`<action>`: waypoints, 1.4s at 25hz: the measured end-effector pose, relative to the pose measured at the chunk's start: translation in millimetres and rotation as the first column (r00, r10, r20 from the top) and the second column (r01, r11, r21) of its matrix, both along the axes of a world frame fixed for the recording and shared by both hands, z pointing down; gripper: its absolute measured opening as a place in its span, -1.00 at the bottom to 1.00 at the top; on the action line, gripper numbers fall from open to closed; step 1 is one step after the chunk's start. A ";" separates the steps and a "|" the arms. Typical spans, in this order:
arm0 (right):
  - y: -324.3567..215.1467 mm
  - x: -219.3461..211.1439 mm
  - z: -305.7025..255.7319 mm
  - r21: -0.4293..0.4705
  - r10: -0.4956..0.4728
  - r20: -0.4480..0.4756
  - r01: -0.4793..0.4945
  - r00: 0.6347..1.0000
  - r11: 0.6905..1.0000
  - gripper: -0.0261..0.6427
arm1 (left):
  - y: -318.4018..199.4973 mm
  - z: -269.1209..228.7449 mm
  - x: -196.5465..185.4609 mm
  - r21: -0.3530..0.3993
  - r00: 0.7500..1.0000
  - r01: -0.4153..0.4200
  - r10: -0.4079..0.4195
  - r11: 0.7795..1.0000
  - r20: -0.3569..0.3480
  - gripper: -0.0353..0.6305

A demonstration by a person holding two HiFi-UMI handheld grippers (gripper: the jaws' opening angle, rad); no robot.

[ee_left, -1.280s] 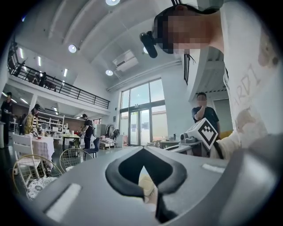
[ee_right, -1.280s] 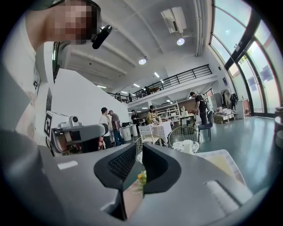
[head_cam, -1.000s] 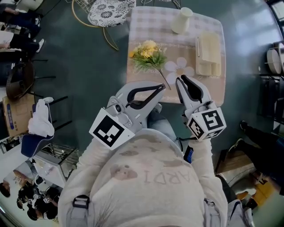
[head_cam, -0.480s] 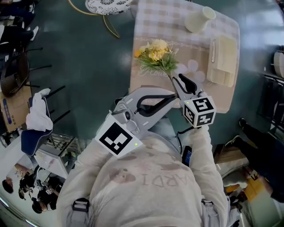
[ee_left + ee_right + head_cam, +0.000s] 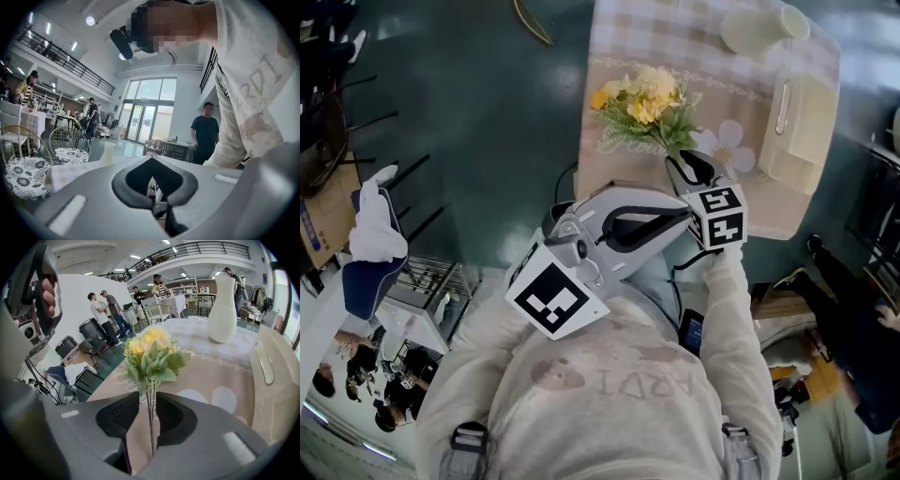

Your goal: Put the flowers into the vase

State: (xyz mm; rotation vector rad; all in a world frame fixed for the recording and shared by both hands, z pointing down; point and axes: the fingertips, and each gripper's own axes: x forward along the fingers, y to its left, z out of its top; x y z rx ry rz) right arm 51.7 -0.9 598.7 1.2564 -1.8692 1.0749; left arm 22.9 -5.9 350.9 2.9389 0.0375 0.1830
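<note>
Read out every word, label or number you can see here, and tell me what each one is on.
"ARDI": on the person's sweater, upside down in the head view.
Script word on the table runner beside the flowers: too blurred to read.
Print on the cardboard box: too small to read.

left tool (image 5: 682, 216): jaws together, angled toward right tool (image 5: 692, 164) | right tool: jaws narrowly apart, extended forward

Dark teal floor (image 5: 478, 112) — glossy, with pale patches of reflected light. Tall glass doors (image 5: 146, 123) at the far end, daylight coming through. Balcony railing (image 5: 70, 63) runs along the white upper wall; round ceiling lamp (image 5: 91, 20) lit. Wire chair (image 5: 159, 312) beyond the worktop's far edge — round-backed.
</note>
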 end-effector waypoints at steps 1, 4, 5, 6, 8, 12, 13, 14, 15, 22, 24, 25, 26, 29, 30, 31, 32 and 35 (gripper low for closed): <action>-0.2 -1.6 5.6 -0.017 -0.009 -0.004 0.009 1.000 1.000 -0.51 | -1.5 3.4 0.0 -0.009 1.000 0.000 0.000 1.000 -0.002 -0.89; -2.3 -5.0 18.3 -0.049 -0.034 -0.027 0.032 0.999 0.998 -0.53 | -5.9 13.7 -0.8 -0.026 1.000 0.001 -0.002 1.000 -0.001 -0.89; -3.1 -4.9 21.3 -0.054 -0.039 -0.040 0.037 0.998 0.998 -0.55 | -7.3 17.4 -1.5 -0.028 1.000 0.006 -0.006 1.000 0.004 -0.89; -3.7 -4.2 23.8 -0.058 -0.044 -0.054 0.041 0.998 0.997 -0.58 | -8.7 21.1 -2.6 -0.030 1.000 0.013 -0.013 0.999 0.009 -0.89; -4.1 -3.2 27.8 -0.071 -0.051 -0.073 0.046 0.996 0.996 -0.64 | -11.3 27.4 -5.8 -0.041 0.999 0.029 -0.029 0.999 0.021 -0.89; -4.0 -4.3 32.5 -0.097 -0.064 -0.088 0.055 0.994 0.994 -0.67 | -11.2 38.1 -13.6 -0.071 0.998 0.036 -0.031 0.997 0.061 -0.89; -4.2 -4.2 33.2 -0.101 -0.062 -0.092 0.053 0.994 0.994 -0.70 | -11.3 39.3 -14.7 -0.072 0.997 0.037 -0.032 0.997 0.064 -0.89; -4.4 -4.3 33.4 -0.102 -0.058 -0.094 0.048 0.994 0.994 -0.73 | -11.7 39.8 -15.5 -0.070 0.997 0.038 -0.034 0.997 0.066 -0.89; -4.9 -4.6 33.0 -0.100 -0.053 -0.094 0.043 0.994 0.994 -0.75 | -12.4 39.8 -16.4 -0.068 0.997 0.041 -0.036 0.997 0.067 -0.89; -18.5 -12.8 5.2 0.006 -0.042 -0.097 0.043 0.994 0.999 -0.79 | -13.1 26.6 -19.5 -0.051 0.998 0.048 -0.046 0.998 0.047 -0.89; -25.1 -16.1 -10.0 0.053 -0.041 -0.091 0.046 0.995 0.998 -0.79 | -11.0 21.1 -18.9 -0.044 0.998 0.041 -0.040 0.998 0.041 -0.89; -28.1 -17.8 -19.4 0.077 -0.041 -0.088 0.047 0.995 0.996 -0.79 | -9.6 17.3 -18.6 -0.039 0.999 0.038 -0.036 0.999 0.037 -0.89; -31.1 -19.2 -29.9 0.103 -0.039 -0.085 0.048 0.996 0.993 -0.79 | -8.1 13.0 -18.3 -0.033 0.999 0.034 -0.033 0.999 0.032 -0.89; -42.4 -21.1 -69.2 0.201 -0.021 -0.070 0.035 0.997 0.979 -0.79 | -4.1 -1.0 -18.4 -0.012 1.000 0.023 -0.023 1.000 0.019 -0.89; -46.4 -20.5 -84.4 0.240 -0.009 -0.062 0.023 0.998 0.971 -0.79 | -2.9 -6.2 -18.6 -0.004 1.000 0.020 -0.020 1.000 0.014 -0.89; -50.1 -19.2 -100.4 0.280 0.006 -0.052 0.009 0.999 0.960 -0.79 | -1.8 -11.5 -19.0 0.003 1.000 0.018 -0.018 1.000 0.010 -0.89; -53.9 -17.2 -116.9 0.323 0.022 -0.043 -0.007 0.999 0.947 -0.79 | -0.8 -16.8 -19.5 0.012 1.000 0.014 -0.014 1.000 0.006 -0.89; -64.1 -10.1 -167.4 0.449 0.072 -0.018 -0.057 0.997 0.892 -0.79 | 1.8 -31.0 -21.3 0.045 1.000 -0.006 0.006 0.999 -0.010 -0.89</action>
